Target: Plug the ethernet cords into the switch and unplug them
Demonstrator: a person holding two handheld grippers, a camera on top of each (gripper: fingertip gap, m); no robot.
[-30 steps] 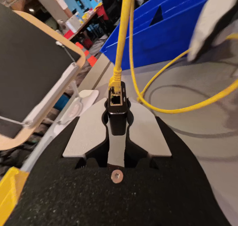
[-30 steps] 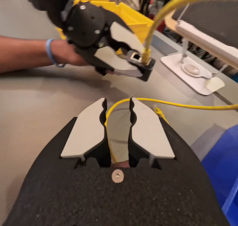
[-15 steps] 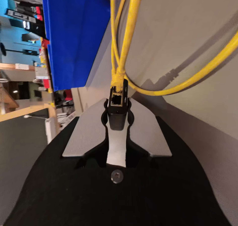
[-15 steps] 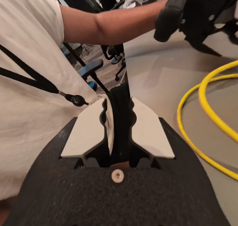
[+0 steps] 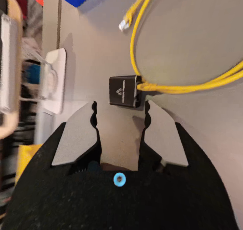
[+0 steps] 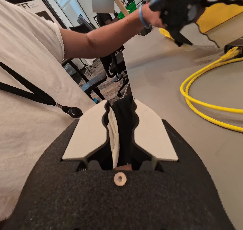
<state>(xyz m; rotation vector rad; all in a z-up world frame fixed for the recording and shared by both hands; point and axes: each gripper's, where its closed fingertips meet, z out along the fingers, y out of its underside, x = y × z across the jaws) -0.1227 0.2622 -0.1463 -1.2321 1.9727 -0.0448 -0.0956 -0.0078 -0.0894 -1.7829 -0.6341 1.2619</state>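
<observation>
Grey-padded left gripper (image 5: 119, 102), jaws spread wide and empty, poised just short of the black switch (image 5: 123, 91) lying flat on the table (image 5: 197, 42). One yellow cord (image 5: 184, 88) seated in a port; a second, loose plug (image 5: 126, 18) farther off. Right gripper (image 6: 120, 102) narrowly parted, gripping nothing, aimed away at the person's shirt (image 6: 32, 79). Best next: steady the switch body squarely, then fetch the loose plug, clip aligned with the free port.
</observation>
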